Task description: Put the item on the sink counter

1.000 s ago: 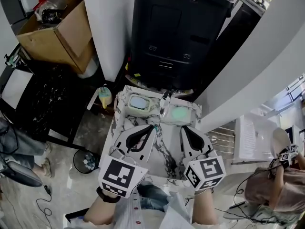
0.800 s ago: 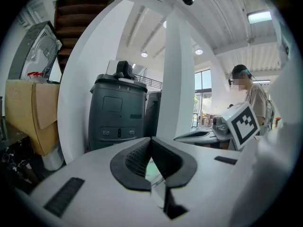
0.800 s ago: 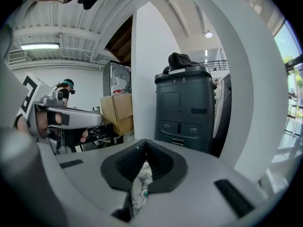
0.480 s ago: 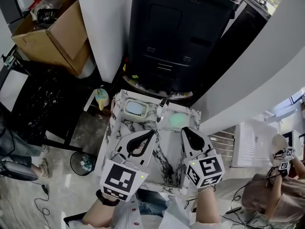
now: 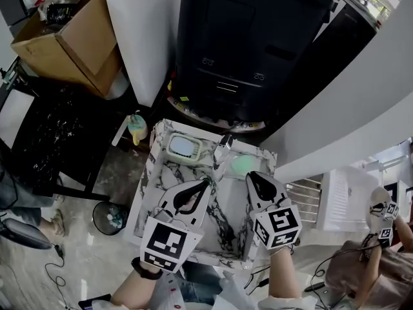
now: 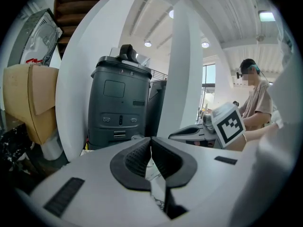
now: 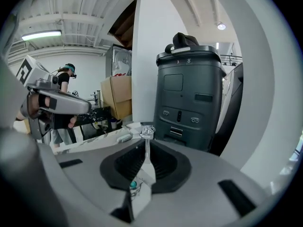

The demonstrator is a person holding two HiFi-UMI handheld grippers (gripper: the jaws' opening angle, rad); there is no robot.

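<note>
With the left hand-held gripper [image 5: 206,183] and right hand-held gripper [image 5: 252,175] both clenched on nothing, the pale green item [image 5: 242,165] lies on the counter's [image 5: 224,219] far right beside the faucet [image 5: 222,148], just beyond the right one's tips and so probably its to take.

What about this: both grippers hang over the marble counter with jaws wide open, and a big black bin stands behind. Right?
Not quite. The left gripper and right gripper have their jaws shut, not wide open; each gripper view shows it. They do hang over the marble counter, with the big black bin behind.
</note>
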